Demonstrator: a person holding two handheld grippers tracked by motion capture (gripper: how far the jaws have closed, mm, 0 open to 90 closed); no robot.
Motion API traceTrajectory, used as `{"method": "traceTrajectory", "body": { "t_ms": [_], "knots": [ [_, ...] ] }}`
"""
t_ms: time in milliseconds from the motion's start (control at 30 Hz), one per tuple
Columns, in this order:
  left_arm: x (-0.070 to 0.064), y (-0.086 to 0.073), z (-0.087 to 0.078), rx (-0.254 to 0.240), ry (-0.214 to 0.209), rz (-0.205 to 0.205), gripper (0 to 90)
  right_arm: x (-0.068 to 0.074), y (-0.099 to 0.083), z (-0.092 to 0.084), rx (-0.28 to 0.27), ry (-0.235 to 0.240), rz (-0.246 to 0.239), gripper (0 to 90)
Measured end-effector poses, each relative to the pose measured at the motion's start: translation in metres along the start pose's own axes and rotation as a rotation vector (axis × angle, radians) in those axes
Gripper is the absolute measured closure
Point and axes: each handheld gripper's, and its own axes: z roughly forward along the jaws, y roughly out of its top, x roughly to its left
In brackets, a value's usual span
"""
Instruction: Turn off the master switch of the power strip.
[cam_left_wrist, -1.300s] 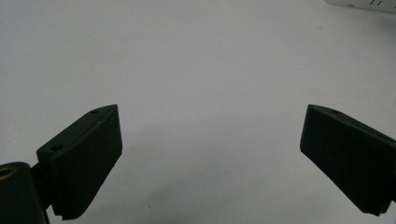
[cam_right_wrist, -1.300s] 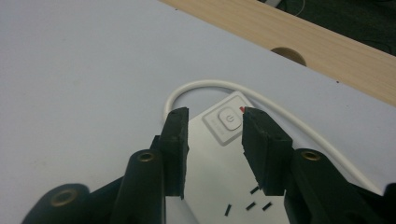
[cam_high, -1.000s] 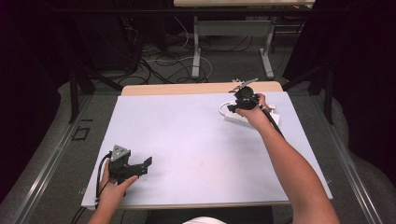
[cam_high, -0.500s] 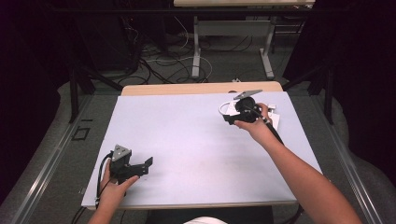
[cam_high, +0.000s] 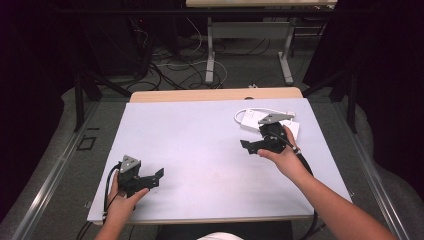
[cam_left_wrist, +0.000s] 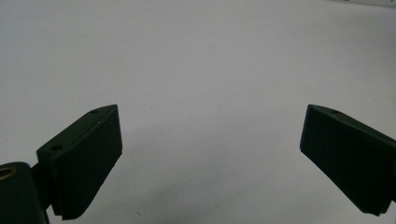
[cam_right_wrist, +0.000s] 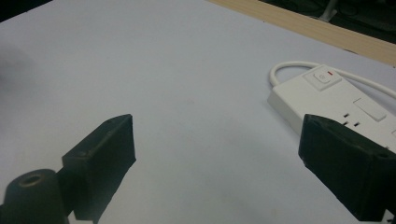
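Note:
A white power strip with a looped white cord lies at the back right of the pale table. My right gripper is held just in front of the strip and points left, with its jaws wide open and nothing between them. In the right gripper view the power strip lies beyond the right jaw, its switch with a red mark facing up, and the right gripper frames bare tabletop. My left gripper rests near the front left edge, open. The left gripper spans bare table.
A wooden strip runs along the table's far edge. Beyond it are cables on the floor and the metal legs of another table. Dark curtains stand at both sides.
My right gripper has moved from over the power strip toward the front and left, off the strip. The left gripper has not moved.

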Motion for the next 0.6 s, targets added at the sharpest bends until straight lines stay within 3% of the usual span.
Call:
{"method": "traceTrajectory", "body": {
  "t_ms": [67, 167, 267, 600],
  "knots": [
    [0.000, 0.000, 0.000, 0.000, 0.000, 0.000, 5.8, 0.001, -0.003, -0.003, -0.004, 0.000, -0.002, 9.1],
    [0.000, -0.001, 0.000, 0.001, 0.003, -0.002, 5.8, 0.004, -0.018, -0.012, -0.017, -0.036, -0.037, 0.4],
    [0.000, -0.001, 0.000, 0.001, 0.004, -0.002, 5.7, 0.006, -0.030, -0.020, -0.017, -0.047, -0.050, 0.0],
    [-0.001, -0.001, 0.000, 0.003, 0.002, 0.009, 4.4, 0.005, -0.068, -0.047, -0.053, -0.056, -0.005, 0.0]
  ]
}}
